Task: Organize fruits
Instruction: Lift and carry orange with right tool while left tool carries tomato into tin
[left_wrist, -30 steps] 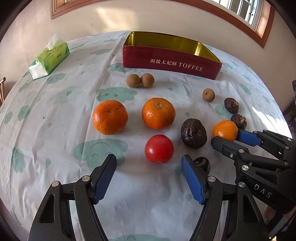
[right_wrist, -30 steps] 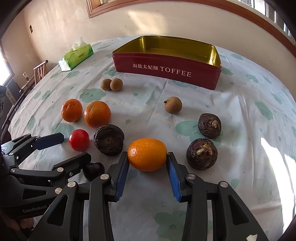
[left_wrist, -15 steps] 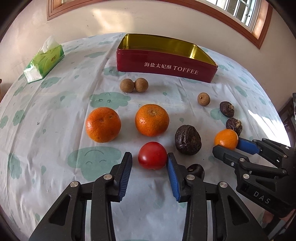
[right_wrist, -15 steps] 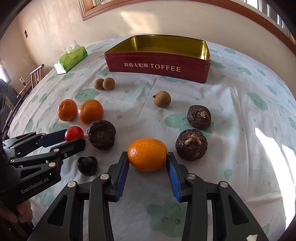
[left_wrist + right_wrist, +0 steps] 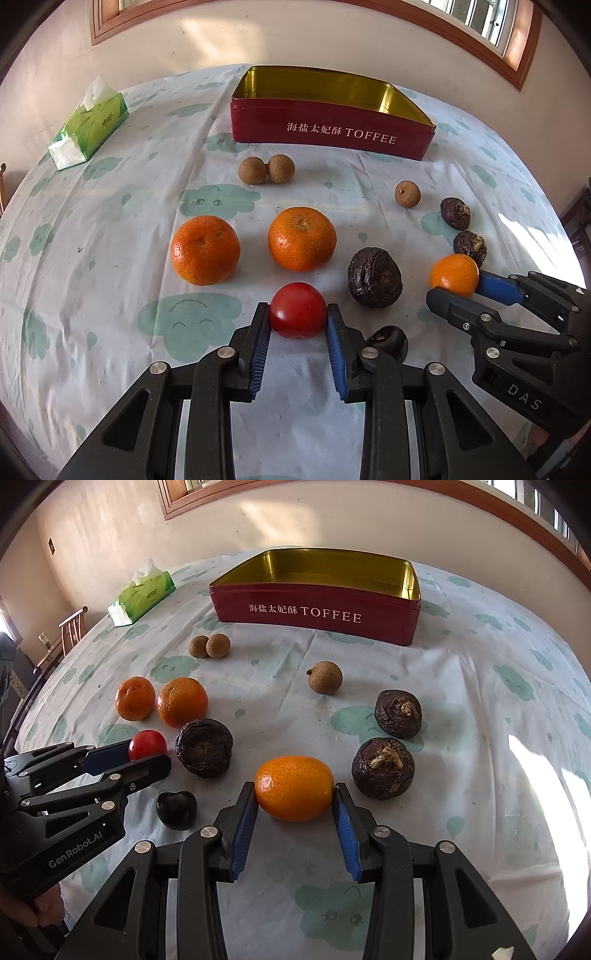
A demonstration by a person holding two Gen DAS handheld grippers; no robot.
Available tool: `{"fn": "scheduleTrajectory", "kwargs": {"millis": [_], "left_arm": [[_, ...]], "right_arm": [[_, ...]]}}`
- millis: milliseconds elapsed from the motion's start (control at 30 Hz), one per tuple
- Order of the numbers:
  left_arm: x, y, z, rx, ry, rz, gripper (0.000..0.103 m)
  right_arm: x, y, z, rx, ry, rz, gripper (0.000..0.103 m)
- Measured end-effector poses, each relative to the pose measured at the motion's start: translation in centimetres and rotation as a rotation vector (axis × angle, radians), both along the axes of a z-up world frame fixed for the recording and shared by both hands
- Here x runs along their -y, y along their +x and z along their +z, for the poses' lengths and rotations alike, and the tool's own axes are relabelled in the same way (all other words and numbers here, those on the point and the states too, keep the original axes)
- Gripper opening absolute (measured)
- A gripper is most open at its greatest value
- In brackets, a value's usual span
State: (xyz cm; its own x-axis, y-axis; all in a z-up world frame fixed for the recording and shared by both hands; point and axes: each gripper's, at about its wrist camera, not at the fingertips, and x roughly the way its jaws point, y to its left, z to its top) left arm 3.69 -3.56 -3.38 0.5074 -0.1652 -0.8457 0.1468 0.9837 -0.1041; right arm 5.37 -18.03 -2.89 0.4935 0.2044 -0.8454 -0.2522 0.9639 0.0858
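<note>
Since 1 s ago my left gripper (image 5: pixel 297 325) went from wide open w/ nothing in it to pinched on the tomato (image 5: pixel 297 310); my right gripper (image 5: pixel 294 805) was on the kumquat (image 5: pixel 294 788) then & is now. Both jaws are narrow, pads touching fruit on both sides. I can't tell if either fruit is off the cloth (image 5: pixel 110 258) yet.

Step, I think: grab done, 2 fruits in hand, none put away. Tin (image 5: pixel 328 110) sits at 12 o'clock, open, no fruit in it. 2 oranges (image 5: pixel 205 250) sit at 11 & 12 o'clock from the tomato, a dark wrinkly fruit (image 5: pixel 375 277) just at 2.

Next I'd lift both straight up, carry to 12, go over the tin's rim, then let go low. Squeeze soft, tomato could squish.
</note>
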Motion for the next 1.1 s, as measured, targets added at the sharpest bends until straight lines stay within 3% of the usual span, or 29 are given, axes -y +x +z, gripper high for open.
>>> {"fn": "scheduleTrajectory", "kwargs": {"millis": [567,933,1100], "left_arm": [[-0.7,1.9,4.4,0.115,0.000,0.000,0.031],[-1.9,8.2,7.2,0.201,0.055,0.042,0.031],[-2.3,12.2,8.1,0.208,0.034,0.043,0.031]], "right_arm": [[0.9,1.6,4.4,0.090,0.024,-0.015,0.038],[2.8,7.0,6.4,0.129,0.028,-0.044,0.038],[3.6,10.8,7.3,0.137,0.034,-0.066,0.038]]}}
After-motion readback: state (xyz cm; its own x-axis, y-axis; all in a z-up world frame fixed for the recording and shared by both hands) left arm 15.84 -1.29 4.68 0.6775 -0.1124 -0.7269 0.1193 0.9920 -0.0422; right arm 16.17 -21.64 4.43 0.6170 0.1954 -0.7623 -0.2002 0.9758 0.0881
